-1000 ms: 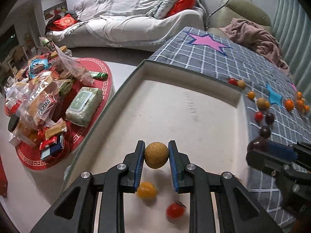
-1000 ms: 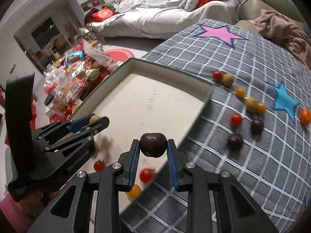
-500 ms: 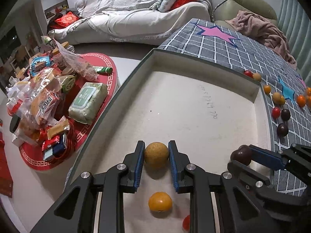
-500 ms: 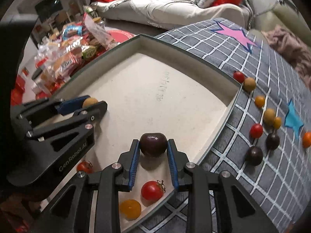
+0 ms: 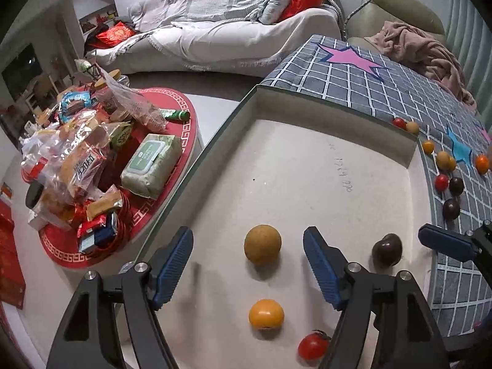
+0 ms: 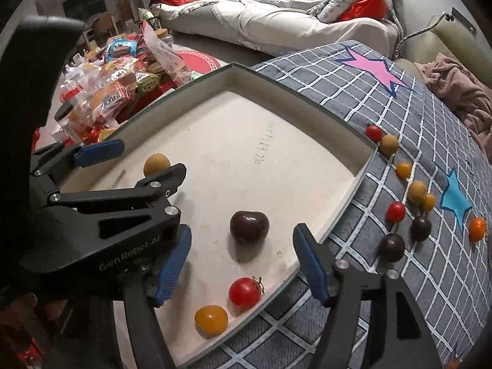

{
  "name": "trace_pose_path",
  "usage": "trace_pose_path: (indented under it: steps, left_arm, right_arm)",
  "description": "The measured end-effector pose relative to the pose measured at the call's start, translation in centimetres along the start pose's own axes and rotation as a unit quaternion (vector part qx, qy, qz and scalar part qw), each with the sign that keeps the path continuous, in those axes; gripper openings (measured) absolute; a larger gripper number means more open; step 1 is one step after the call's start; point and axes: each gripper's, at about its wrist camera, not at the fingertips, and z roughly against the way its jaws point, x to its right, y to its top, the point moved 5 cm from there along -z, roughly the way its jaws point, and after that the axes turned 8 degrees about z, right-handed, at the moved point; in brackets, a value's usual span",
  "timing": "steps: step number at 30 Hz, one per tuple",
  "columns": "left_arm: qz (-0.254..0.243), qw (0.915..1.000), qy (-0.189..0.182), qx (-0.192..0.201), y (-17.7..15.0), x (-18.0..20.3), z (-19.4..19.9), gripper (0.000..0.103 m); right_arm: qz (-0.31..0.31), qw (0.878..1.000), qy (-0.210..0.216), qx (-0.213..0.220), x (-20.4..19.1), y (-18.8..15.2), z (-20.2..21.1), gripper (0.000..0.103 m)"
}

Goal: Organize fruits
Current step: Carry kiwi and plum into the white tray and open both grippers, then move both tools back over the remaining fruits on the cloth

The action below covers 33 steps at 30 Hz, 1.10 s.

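- Tan round fruit [image 5: 262, 244] sat loose on the tray [image 5: 307, 166] floor, left gripper [image 5: 247, 263] jaws just opened wide around it, not touching.
- Dark plum [image 6: 249, 227] sat the same way between the right gripper [image 6: 241, 261] jaws, also just opened.
- 1 orange fruit [image 5: 266, 313] and 1 red tomato [image 5: 312, 346] lay nearby.

Our left gripper [image 5: 247, 264] pointed steeply down, its jaws having just been opening and now standing wide, touching nothing. Our right gripper [image 6: 241, 259] beside it tilted down likewise, jaws just opened wide, pads free.
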Motion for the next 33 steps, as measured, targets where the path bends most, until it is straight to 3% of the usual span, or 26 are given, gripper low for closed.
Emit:
trace_pose_path:
  steps: [6,16,25,33]
  left_arm:
    - [0.006,0.9999,-0.008,0.000,0.0,0.0,1.0,0.075]
    - [0.003,0.9990,-0.043,-0.012,-1.3,1.8,3.0,0.075]
    - [-0.059,0.9953,-0.073,-0.023,-3.4,7.8,4.9,0.075]
    - [-0.110,0.9893,-0.091,-0.028,-4.8,13.6,5.9,0.075]
  right_arm:
    - [0.003,1.000,-0.018,0.009,0.6,-0.4,2.2,0.085]
    - [-0.088,0.996,-0.012,0.002,6.2,-4.9,4.3,0.085]
    - [-0.210,0.977,-0.020,-0.031,13.0,-12.0,4.0,0.085]
    - [-0.255,0.966,-0.029,-0.029,16.4,-14.6,4.5,0.085]
